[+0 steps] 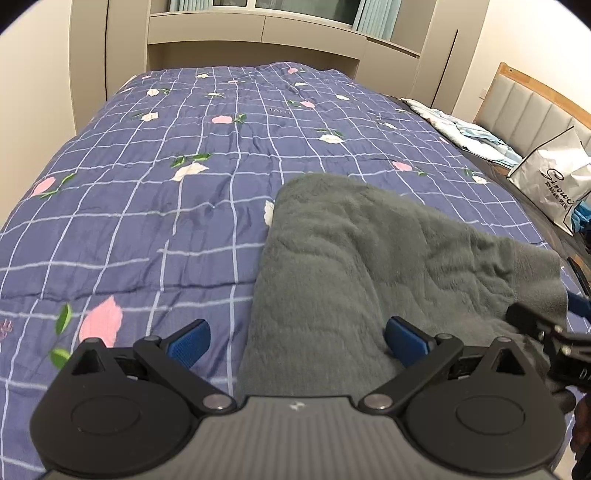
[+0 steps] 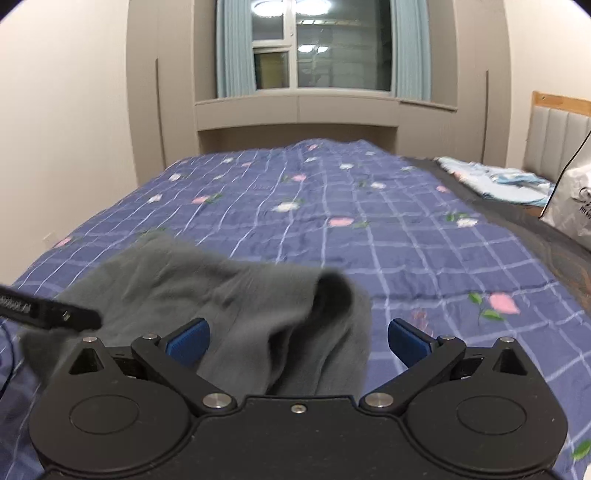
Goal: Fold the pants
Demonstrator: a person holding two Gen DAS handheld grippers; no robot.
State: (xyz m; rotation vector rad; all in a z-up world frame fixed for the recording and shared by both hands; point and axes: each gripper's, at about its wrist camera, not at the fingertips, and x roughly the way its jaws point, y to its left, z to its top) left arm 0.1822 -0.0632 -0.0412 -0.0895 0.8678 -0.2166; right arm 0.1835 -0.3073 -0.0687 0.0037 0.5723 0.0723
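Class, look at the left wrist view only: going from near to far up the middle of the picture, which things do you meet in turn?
Left gripper, jaws wide open → grey pants lying on the bed → blue checked floral quilt → beige cabinets at the far side of the bed → window with curtains.

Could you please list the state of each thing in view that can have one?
Grey fleece pants: folded over, lying on the quilt, ungripped.
Blue checked floral quilt: spread flat over the bed.
Left tongs: open, one pad over the pants.
Right tongs: open, nothing held.
Pale blue curtains: drawn aside.
White paper bag: standing upright.
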